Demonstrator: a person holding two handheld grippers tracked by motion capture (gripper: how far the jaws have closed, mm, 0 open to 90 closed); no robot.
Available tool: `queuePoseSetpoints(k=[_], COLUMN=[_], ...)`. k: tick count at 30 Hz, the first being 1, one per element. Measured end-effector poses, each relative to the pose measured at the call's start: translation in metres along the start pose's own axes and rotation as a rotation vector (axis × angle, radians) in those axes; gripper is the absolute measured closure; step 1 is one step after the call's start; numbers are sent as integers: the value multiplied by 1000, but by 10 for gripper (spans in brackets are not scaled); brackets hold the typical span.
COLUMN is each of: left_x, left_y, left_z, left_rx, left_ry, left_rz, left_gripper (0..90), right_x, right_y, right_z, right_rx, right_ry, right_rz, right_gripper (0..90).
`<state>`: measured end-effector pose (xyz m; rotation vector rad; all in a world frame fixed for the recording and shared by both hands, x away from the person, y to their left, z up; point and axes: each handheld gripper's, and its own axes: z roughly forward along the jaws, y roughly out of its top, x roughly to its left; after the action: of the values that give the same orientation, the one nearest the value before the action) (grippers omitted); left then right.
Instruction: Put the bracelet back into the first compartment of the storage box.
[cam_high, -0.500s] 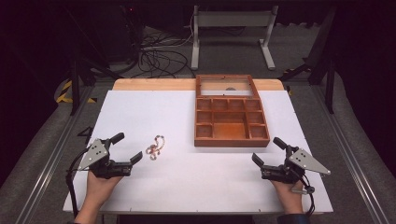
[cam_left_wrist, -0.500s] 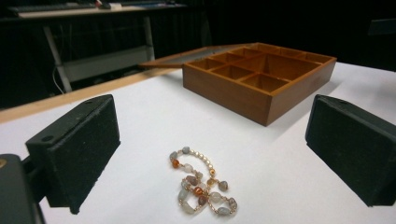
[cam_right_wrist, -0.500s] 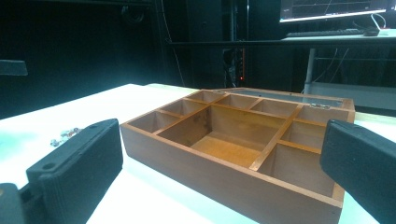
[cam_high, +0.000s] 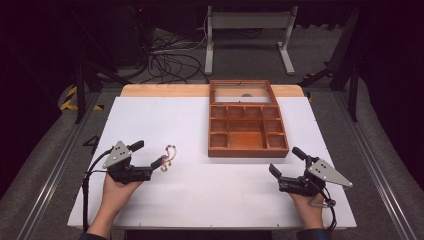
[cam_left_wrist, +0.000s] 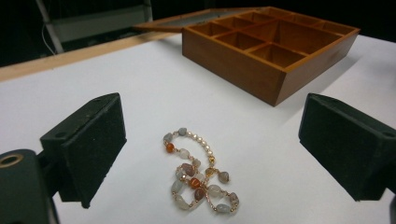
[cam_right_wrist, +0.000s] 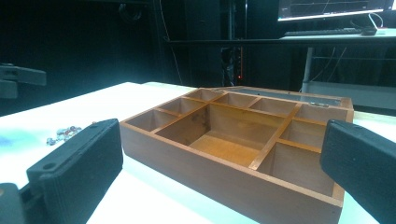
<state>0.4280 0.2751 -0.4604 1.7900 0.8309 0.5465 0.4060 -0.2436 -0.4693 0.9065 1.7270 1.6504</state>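
A beaded bracelet (cam_high: 168, 156) of grey, orange and pearl beads lies looped on the white table top. My left gripper (cam_high: 148, 154) is open just left of it; in the left gripper view the bracelet (cam_left_wrist: 198, 175) rests on the table between the two black jaws, untouched. A wooden compartment box (cam_high: 246, 125) with its lid folded back stands at the middle right. My right gripper (cam_high: 283, 161) is open and empty near the front right edge, aimed at the box (cam_right_wrist: 233, 135). From there the bracelet (cam_right_wrist: 63, 133) is small at far left.
The white table top (cam_high: 200, 190) spans the front, with a bare wooden strip (cam_high: 165, 90) along its far edge. Cables (cam_high: 170, 62) and a metal stand (cam_high: 247, 30) sit on the floor behind. A dark monitor (cam_right_wrist: 331, 9) glows at the upper right of the right gripper view.
My left gripper has edged right and forward, closer to the bracelet. The right gripper has hardly moved.
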Motion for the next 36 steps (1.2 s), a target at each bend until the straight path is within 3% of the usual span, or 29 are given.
queuePoseSetpoints(k=[2,4,5,6,9,13,22,23,25,28,31,36], left_x=[0,-1,-1,-4,-4,-5,-3,-1,-2,-1,-1,-2], left_y=[0,0,0,-1,-1,-2,-8,-8,-8,-9,-10,-10], left_z=[6,13,13,20,28,36,48,49,51,55,59,63], left_rx=[36,84,84,126,176,218,275,287,292,328,343,370], left_ry=[-4,4,4,9,19,26,40,61,62,102,104,107], left_rz=[-15,6,6,4,8,-15,-66,-52,-66,-64,-76,-60], left_gripper=[127,151,161,169,195,204,242,246,257,264,281,345], right_x=[0,1,1,1,0,0,1,1,1,1,1,1], right_y=[0,0,0,0,0,0,0,0,0,0,0,0], right_z=[0,0,0,0,1,1,1,1,0,0,0,0], right_rx=[0,1,2,2,3,6,2,1,2,1,1,1], right_ry=[-2,-2,-2,-2,-9,-14,-16,-16,-17,-17,-17,-17], right_rz=[1,4,3,3,2,-4,-1,-2,-2,-3,-3,-4], right_gripper=[1,1,1,1,1,1,3,3,3,3,3,4])
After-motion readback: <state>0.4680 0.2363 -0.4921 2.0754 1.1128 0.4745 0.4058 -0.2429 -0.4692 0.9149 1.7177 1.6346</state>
